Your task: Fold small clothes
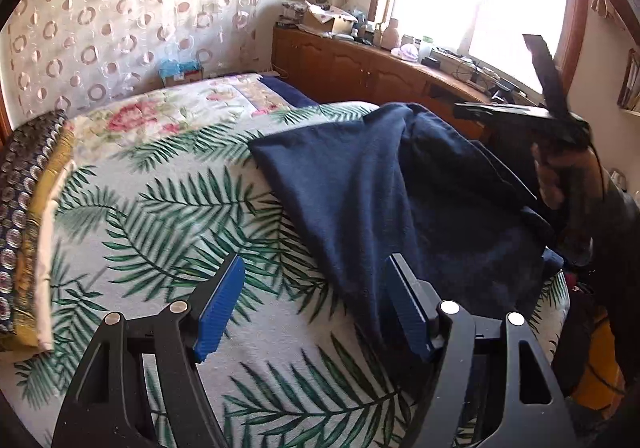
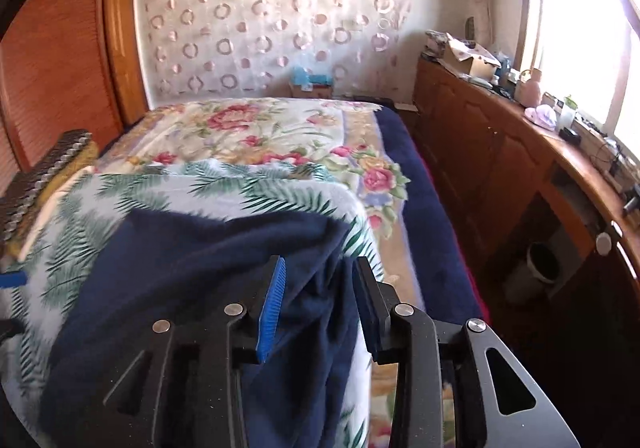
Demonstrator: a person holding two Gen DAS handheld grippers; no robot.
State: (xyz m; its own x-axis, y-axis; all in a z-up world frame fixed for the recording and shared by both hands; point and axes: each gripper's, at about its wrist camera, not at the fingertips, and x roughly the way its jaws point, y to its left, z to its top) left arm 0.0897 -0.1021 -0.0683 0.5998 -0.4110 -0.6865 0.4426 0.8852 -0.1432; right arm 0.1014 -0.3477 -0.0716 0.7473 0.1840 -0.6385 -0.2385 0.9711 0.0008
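A navy blue garment lies spread on the palm-leaf blanket, its right side rumpled and draping over the bed's edge. My left gripper is open just above the blanket at the garment's near left corner. Its right finger is over the cloth edge and its left finger is over bare blanket. In the right wrist view the garment fills the foreground. My right gripper is open, with a hanging fold of the navy cloth in the gap and the pads not pressing on it. A hand carries that gripper.
A stack of folded fabrics lies along the bed's left side. A floral quilt covers the far half. A wooden cabinet with clutter runs under the window on the right. A bin stands on the floor there.
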